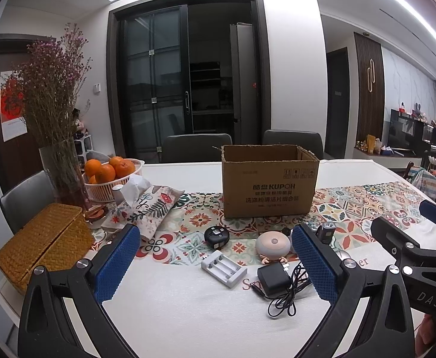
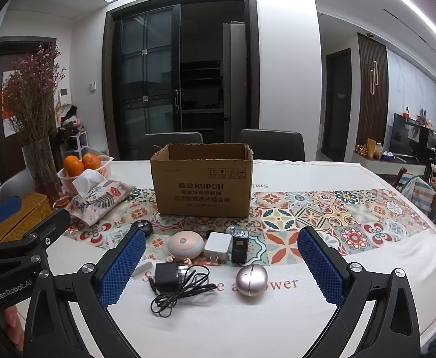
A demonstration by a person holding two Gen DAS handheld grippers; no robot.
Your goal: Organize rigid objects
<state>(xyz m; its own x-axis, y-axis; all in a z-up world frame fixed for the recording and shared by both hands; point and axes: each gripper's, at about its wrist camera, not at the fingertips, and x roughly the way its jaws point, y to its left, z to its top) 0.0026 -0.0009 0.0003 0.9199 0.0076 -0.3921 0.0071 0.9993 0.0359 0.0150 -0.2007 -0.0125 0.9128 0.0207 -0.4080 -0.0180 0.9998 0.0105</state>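
An open cardboard box (image 1: 268, 191) (image 2: 201, 191) stands on the patterned runner. In front of it lie small items: a black round gadget (image 1: 216, 236) (image 2: 143, 226), a white battery charger (image 1: 224, 268), a pink round figure (image 1: 273, 246) (image 2: 185, 244), a black adapter with cable (image 1: 273, 279) (image 2: 166, 277), a white plug (image 2: 217, 246), a dark flashlight (image 2: 239, 246) (image 1: 327, 229) and a silver egg-shaped object (image 2: 251, 279). My left gripper (image 1: 215, 264) is open above the charger. My right gripper (image 2: 221, 267) is open above the adapter and egg.
At the left stand a woven basket (image 1: 43, 246) (image 2: 21, 217), a glass vase of dried flowers (image 1: 61, 176) (image 2: 41, 167), a basket of oranges (image 1: 110, 179) (image 2: 83, 167) and a fabric tissue pouch (image 1: 146, 208) (image 2: 98, 197). Two chairs (image 1: 197, 147) sit behind the table (image 1: 188, 313).
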